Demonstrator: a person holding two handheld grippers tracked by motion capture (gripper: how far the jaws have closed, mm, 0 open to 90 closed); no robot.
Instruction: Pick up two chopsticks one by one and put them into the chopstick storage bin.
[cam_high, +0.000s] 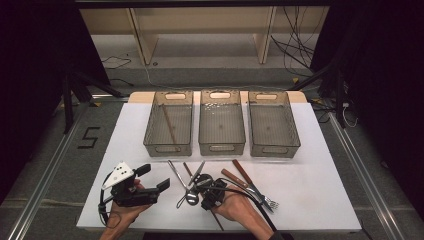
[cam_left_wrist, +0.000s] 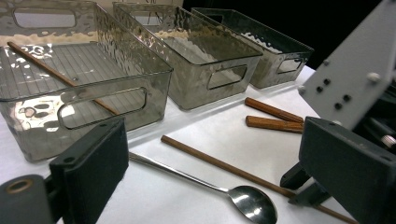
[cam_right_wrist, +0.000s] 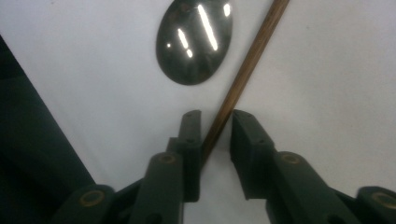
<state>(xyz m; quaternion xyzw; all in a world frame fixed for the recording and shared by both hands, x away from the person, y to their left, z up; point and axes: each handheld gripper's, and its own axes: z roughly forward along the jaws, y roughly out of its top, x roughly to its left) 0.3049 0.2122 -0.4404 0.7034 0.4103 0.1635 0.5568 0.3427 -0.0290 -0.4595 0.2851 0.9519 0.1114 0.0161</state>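
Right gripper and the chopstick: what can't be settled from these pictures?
- Right gripper view: chopstick lies between the right gripper jaws; pad contact unclear, a gap shows on one side, its lower end hidden behind a jaw.
- High view: right gripper hides the grip point.
- Left gripper view: the left gripper's own jaw covers the chopstick's near end.
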